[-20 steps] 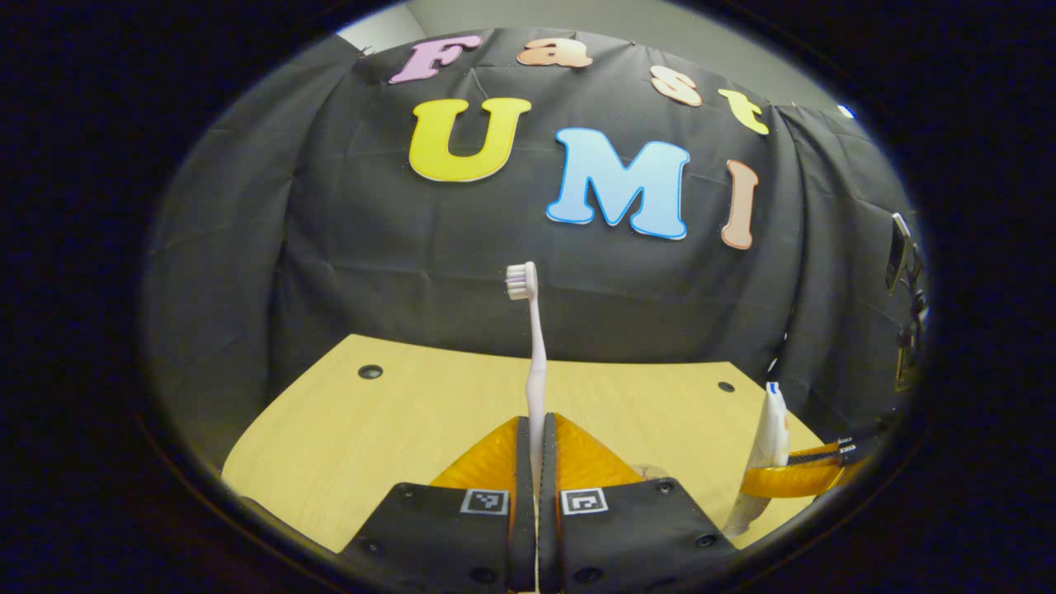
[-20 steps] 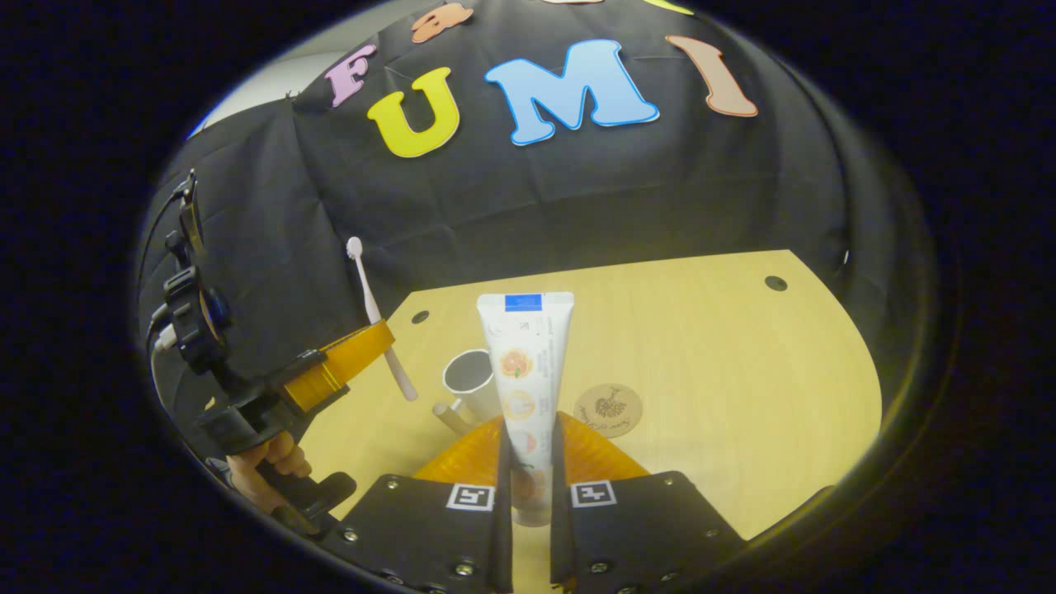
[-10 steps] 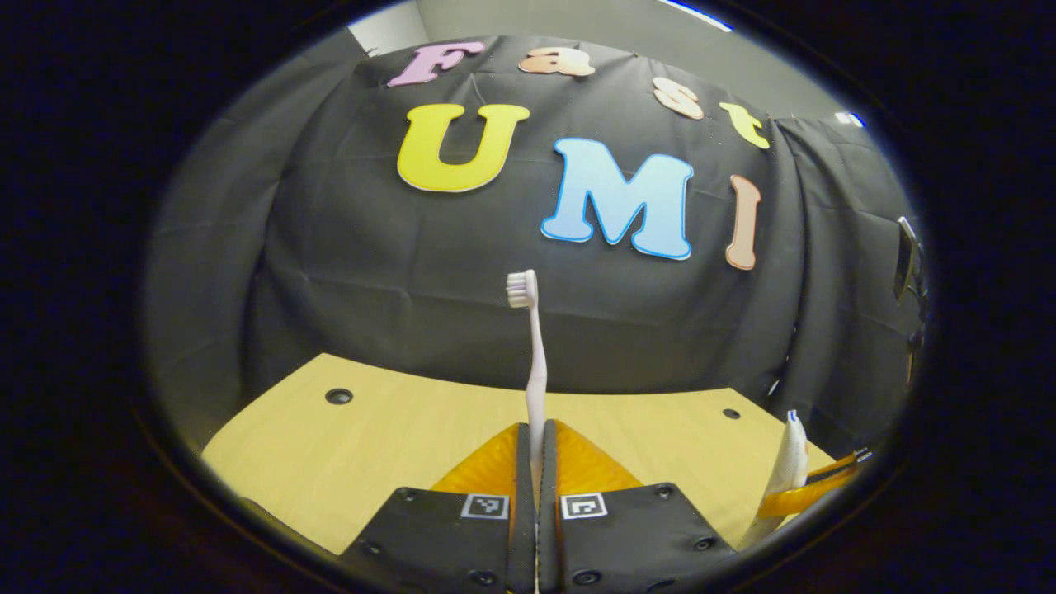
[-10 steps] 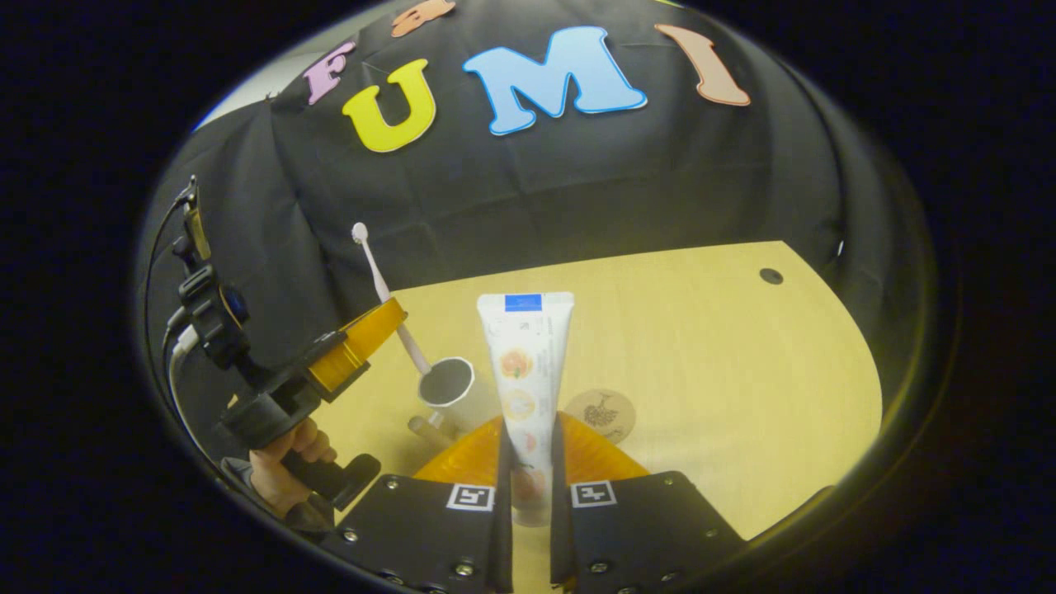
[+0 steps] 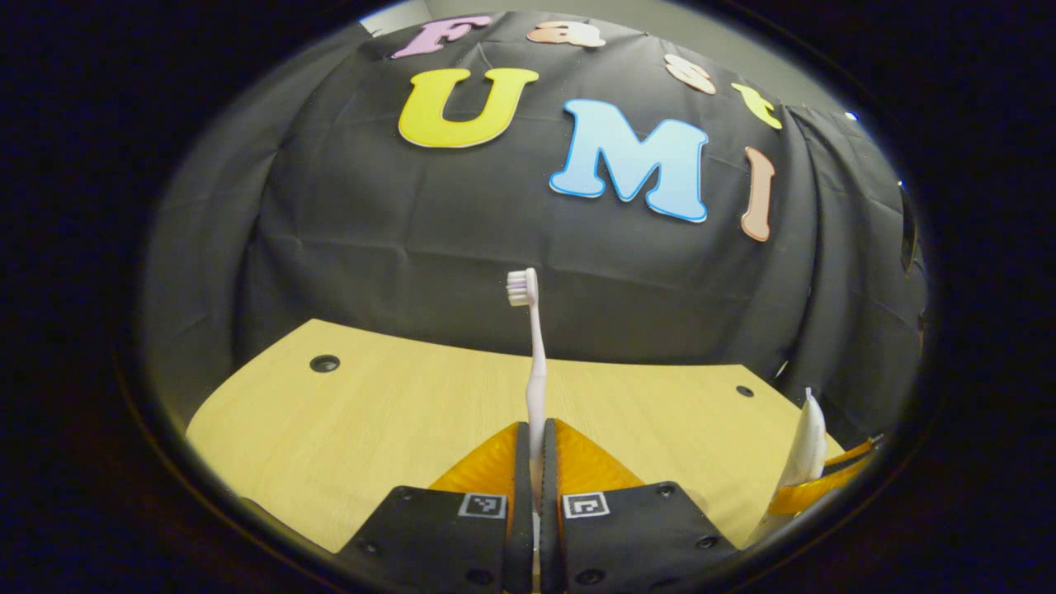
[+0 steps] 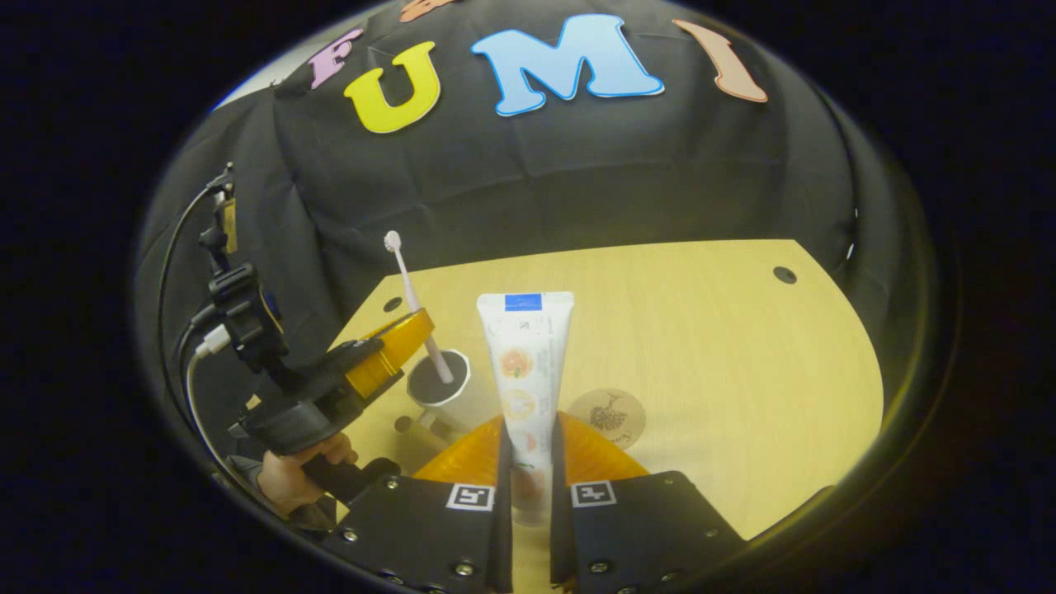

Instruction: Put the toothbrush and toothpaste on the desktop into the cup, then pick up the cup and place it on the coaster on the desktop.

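Both grippers loaded, above the desktop (image 6: pixel 701 330).

Nearest in the right gripper view: right gripper (image 6: pixel 528 462) clamped on the toothpaste (image 6: pixel 525 363), tube upright, crimped end up. Just beyond to the left: cup (image 6: pixel 445 389) standing on the desktop, coaster (image 6: pixel 606 412) near it on the right, the two apart. Left gripper (image 6: pixel 404 338) pinching the toothbrush (image 6: pixel 417 305), tilted, bristles up, lower end inside the cup's mouth; hand (image 6: pixel 293 483) on its handle. In the left gripper view: fingers closed tight on the toothbrush (image 5: pixel 535 363), toothpaste (image 5: pixel 804 445) at the right edge.
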Demonstrator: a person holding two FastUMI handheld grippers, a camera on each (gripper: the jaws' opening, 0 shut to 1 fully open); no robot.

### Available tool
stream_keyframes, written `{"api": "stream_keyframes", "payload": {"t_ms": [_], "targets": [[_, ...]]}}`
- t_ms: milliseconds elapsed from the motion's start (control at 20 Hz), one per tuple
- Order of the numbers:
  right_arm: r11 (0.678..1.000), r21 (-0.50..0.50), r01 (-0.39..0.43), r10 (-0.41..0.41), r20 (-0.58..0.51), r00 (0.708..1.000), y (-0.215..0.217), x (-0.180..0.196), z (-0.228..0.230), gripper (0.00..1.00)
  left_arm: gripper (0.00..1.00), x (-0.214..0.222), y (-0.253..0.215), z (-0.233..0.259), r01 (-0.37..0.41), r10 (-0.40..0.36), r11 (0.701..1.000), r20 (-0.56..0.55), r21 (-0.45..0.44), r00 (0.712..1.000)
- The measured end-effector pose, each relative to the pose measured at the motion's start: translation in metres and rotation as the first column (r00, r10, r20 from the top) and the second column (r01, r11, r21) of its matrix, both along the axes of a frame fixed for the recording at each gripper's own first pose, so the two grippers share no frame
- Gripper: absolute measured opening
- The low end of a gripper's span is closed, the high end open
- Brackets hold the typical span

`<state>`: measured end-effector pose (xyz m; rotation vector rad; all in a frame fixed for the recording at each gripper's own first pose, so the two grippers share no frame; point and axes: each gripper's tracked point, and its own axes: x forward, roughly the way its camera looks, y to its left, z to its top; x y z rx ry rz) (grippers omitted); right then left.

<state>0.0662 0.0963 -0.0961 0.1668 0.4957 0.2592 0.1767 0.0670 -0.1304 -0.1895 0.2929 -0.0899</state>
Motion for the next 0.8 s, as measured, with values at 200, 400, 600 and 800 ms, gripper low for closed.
{"api": "stream_keyframes", "payload": {"t_ms": [200,400,600,800], "targets": [[1.000,-0.005,-0.003,0.003,-0.008,1.000,0.002,-0.002,0.000,0.19,0.14,-0.003,-0.002,-0.008,0.005,-0.006,1.000,-0.021,-0.012,1.000],[1.000,0.001,0.001,-0.001,-0.007,1.000,0.002,-0.001,0.002,0.19,0.29,-0.005,-0.004,-0.006,0.019,-0.020,1.000,-0.016,-0.013,1.000],[1.000,0.000,-0.011,0.011,0.008,1.000,0.007,0.007,0.010,0.19,0.53,-0.015,-0.005,-0.005,0.041,-0.041,0.999,-0.032,-0.015,0.999],[0.999,-0.003,-0.046,0.046,0.045,0.998,0.022,0.019,0.025,0.19,0.80,-0.021,0.000,0.007,0.027,-0.027,1.000,-0.013,-0.011,1.000]]}}
